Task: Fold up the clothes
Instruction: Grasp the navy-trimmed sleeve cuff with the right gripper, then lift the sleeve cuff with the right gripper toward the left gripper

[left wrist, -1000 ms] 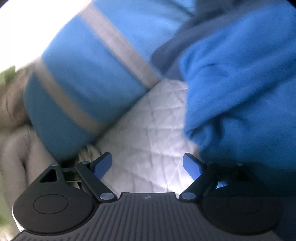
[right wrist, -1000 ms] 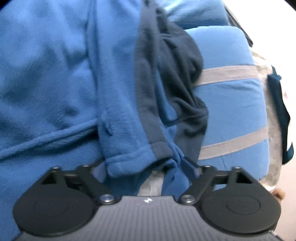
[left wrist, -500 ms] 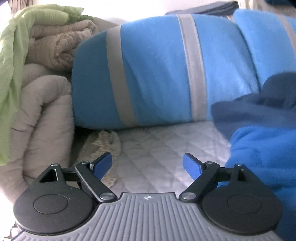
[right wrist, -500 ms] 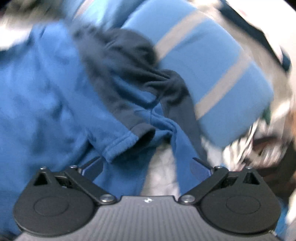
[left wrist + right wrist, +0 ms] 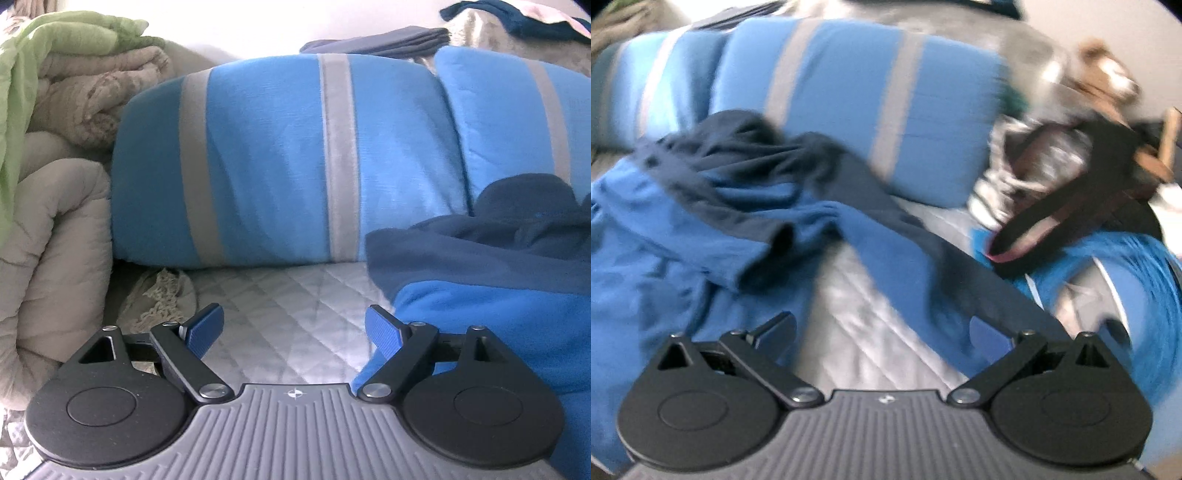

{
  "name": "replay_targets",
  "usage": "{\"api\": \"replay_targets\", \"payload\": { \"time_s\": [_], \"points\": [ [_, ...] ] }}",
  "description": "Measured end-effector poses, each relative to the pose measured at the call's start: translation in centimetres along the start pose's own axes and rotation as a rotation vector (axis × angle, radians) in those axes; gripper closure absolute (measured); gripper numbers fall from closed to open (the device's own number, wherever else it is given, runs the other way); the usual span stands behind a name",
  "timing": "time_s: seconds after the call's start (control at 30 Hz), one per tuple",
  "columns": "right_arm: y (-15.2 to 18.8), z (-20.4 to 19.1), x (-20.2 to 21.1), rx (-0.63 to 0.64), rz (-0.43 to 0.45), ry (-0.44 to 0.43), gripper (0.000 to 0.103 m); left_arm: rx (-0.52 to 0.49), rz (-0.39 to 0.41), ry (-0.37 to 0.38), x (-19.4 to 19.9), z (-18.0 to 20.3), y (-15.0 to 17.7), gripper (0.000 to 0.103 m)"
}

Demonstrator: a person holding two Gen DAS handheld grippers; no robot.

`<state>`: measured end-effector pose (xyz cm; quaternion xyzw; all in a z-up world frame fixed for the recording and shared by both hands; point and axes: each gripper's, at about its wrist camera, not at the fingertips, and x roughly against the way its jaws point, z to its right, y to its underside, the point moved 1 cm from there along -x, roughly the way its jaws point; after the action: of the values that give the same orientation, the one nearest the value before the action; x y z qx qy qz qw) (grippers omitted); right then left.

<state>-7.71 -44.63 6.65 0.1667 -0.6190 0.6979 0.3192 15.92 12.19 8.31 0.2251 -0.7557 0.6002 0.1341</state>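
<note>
A blue fleece garment with dark navy trim (image 5: 683, 236) lies crumpled on the grey quilted bed cover (image 5: 857, 295). One sleeve (image 5: 908, 258) stretches toward the right. In the left wrist view the garment (image 5: 498, 295) lies at the right. My left gripper (image 5: 293, 326) is open and empty above the quilt, its right finger beside the fleece edge. My right gripper (image 5: 882, 332) is open and empty, with the sleeve lying across its right finger. The right wrist view is blurred.
Two blue pillows with grey stripes (image 5: 295, 166) (image 5: 857, 99) lie behind the garment. Rolled beige and green bedding (image 5: 55, 184) is stacked at the left. A black bag (image 5: 1071, 192) and a blue item (image 5: 1145, 280) sit at the right.
Both grippers have pulled back and levelled out. The right gripper has let go of the fleece and opened wide; the sleeve now lies stretched on the quilt.
</note>
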Motion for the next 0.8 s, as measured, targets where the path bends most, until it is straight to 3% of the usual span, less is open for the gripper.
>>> {"api": "replay_targets", "payload": {
  "time_s": [0.3,0.57,0.73,0.8],
  "points": [
    [6.2,7.3,2.4,-0.2,0.095,0.153,0.006,-0.04,0.019,0.017,0.0,1.5,-0.2,0.019],
    [6.7,15.8,0.2,-0.494,0.116,0.287,0.044,-0.082,0.02,0.004,-0.3,2.2,0.1,0.018],
    [6.9,18.9,-2.6,-0.54,0.101,0.293,0.062,-0.124,0.026,0.01,-0.4,2.9,0.2,0.018],
    [7.0,19.7,-3.6,-0.557,0.095,0.297,0.064,-0.142,0.027,0.014,-0.4,3.2,0.3,0.019]
  ]
}}
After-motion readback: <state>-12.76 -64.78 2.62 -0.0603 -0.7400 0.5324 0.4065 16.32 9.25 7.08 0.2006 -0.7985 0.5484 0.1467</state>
